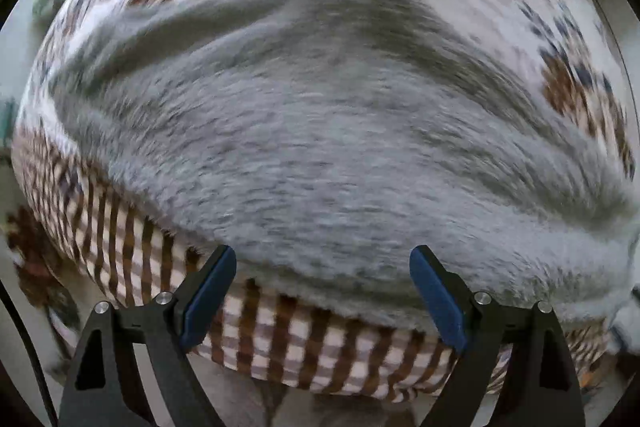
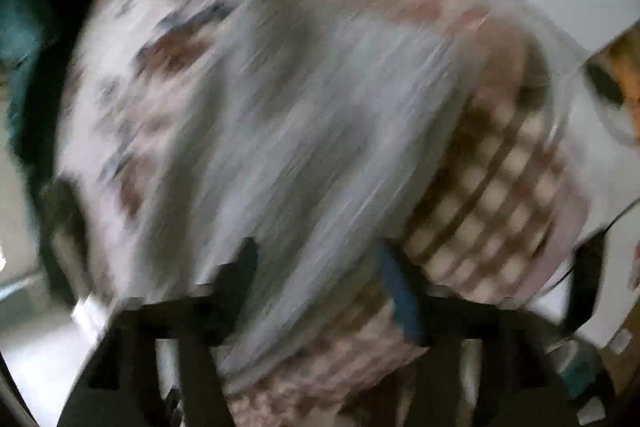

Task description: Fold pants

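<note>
The grey fleecy pants [image 1: 320, 131] lie spread over a bedspread [image 1: 132, 251] with brown checks along its edge and brown and blue motifs. My left gripper [image 1: 323, 253] hangs straight over the near hem of the pants, open, with nothing between its blue pads [image 1: 208, 299]. The right wrist view is badly blurred. There the pants [image 2: 304, 131] run as a long grey band down toward the camera. My right gripper [image 2: 320, 259] stands open, its fingers [image 2: 402, 291] apart on either side of that band. I cannot tell if the cloth touches them.
The checked edge of the bedspread [image 2: 492, 195] drops off toward a pale floor [image 2: 36, 355]. A dark green shape [image 2: 24, 27] sits at the left rim of the right wrist view. An orange and black object [image 2: 624, 75] sits at its right rim.
</note>
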### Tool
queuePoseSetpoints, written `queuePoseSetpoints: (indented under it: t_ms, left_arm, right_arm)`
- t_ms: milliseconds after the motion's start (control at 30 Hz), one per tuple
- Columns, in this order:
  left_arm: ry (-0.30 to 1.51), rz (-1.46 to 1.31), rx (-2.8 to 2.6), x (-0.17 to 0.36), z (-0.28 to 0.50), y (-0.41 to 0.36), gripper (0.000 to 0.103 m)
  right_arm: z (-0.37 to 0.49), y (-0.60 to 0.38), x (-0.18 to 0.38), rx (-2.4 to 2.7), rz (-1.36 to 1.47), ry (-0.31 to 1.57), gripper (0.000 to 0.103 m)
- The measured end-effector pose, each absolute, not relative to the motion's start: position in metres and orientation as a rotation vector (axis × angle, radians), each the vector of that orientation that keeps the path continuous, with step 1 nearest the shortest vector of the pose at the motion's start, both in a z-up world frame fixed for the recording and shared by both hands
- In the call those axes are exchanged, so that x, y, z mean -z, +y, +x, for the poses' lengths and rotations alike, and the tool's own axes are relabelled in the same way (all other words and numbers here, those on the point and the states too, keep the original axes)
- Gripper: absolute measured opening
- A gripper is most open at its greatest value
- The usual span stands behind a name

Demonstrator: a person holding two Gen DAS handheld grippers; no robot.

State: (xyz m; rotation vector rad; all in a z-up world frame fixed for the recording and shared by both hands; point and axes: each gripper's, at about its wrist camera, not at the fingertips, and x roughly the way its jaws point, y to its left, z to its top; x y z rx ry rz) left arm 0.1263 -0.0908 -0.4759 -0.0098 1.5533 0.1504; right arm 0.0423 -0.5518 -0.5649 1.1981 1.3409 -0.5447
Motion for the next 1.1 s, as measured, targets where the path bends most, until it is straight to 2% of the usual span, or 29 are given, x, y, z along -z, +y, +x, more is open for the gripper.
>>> queuePoseSetpoints:
  t_ms: [100, 167, 233, 333, 367, 400, 433, 467, 500, 533, 733, 833, 933, 1000, 1033, 1067, 1100]
  left_arm:
    - [1.602, -0.116, -0.178, 0.488, 0.133, -0.050, 0.088]
    - [1.608, -0.225, -0.166, 0.496, 0.140, -0.022, 0.084]
    - [1.602, -0.270, -0.159, 0.503, 0.148, -0.005, 0.080]
    - [1.661, -0.314, -0.133, 0.529, 0.164, 0.011, 0.080]
    - [1.662, -0.333, -0.128, 0.536, 0.167, 0.014, 0.078]
    - [1.659, -0.348, -0.119, 0.540, 0.169, 0.015, 0.073]
    - [1.652, -0.347, -0.111, 0.542, 0.171, 0.016, 0.049]
    - [1.630, -0.327, -0.097, 0.539, 0.173, 0.016, 0.033]
    - [1.609, -0.309, -0.093, 0.534, 0.173, 0.017, 0.016]
    - [1.584, -0.295, -0.091, 0.527, 0.171, 0.019, 0.007]
    - [1.559, -0.265, -0.060, 0.497, 0.145, 0.033, 0.006]
    - [1.582, -0.209, -0.079, 0.504, 0.137, 0.042, 0.006]
    - [1.627, -0.254, -0.110, 0.523, 0.132, 0.054, 0.007]
    - [1.596, -0.274, -0.116, 0.515, 0.133, 0.056, 0.009]
    - [1.573, -0.278, -0.109, 0.506, 0.134, 0.060, 0.013]
    - [1.551, -0.279, -0.102, 0.497, 0.133, 0.062, 0.025]
    - [1.538, -0.290, -0.106, 0.491, 0.133, 0.066, 0.029]
  right_arm:
    - [0.055, -0.483, 0.590, 0.386, 1.319, 1.396, 0.070]
    - [0.062, -0.448, 0.613, 0.338, 1.412, 1.412, 0.070]
    - [0.067, -0.427, 0.629, 0.324, 1.474, 1.387, 0.070]
    - [0.074, -0.405, 0.657, 0.342, 1.531, 1.355, 0.069]
    - [0.073, -0.401, 0.662, 0.371, 1.520, 1.353, 0.067]
    - [0.074, -0.399, 0.664, 0.403, 1.499, 1.355, 0.052]
    - [0.076, -0.395, 0.663, 0.421, 1.467, 1.357, 0.025]
    - [0.077, -0.393, 0.659, 0.438, 1.430, 1.368, 0.019]
    - [0.075, -0.390, 0.652, 0.449, 1.408, 1.361, 0.018]
    - [0.073, -0.388, 0.644, 0.457, 1.391, 1.357, 0.015]
    - [0.053, -0.385, 0.603, 0.462, 1.318, 1.376, 0.010]
    - [0.044, -0.391, 0.612, 0.499, 1.259, 1.419, 0.010]
    - [0.045, -0.399, 0.634, 0.453, 1.316, 1.458, 0.011]
    - [0.049, -0.398, 0.630, 0.434, 1.286, 1.479, 0.011]
    - [0.055, -0.397, 0.624, 0.419, 1.262, 1.473, 0.016]
    - [0.063, -0.395, 0.620, 0.404, 1.227, 1.479, 0.022]
    - [0.066, -0.389, 0.613, 0.392, 1.187, 1.496, 0.043]
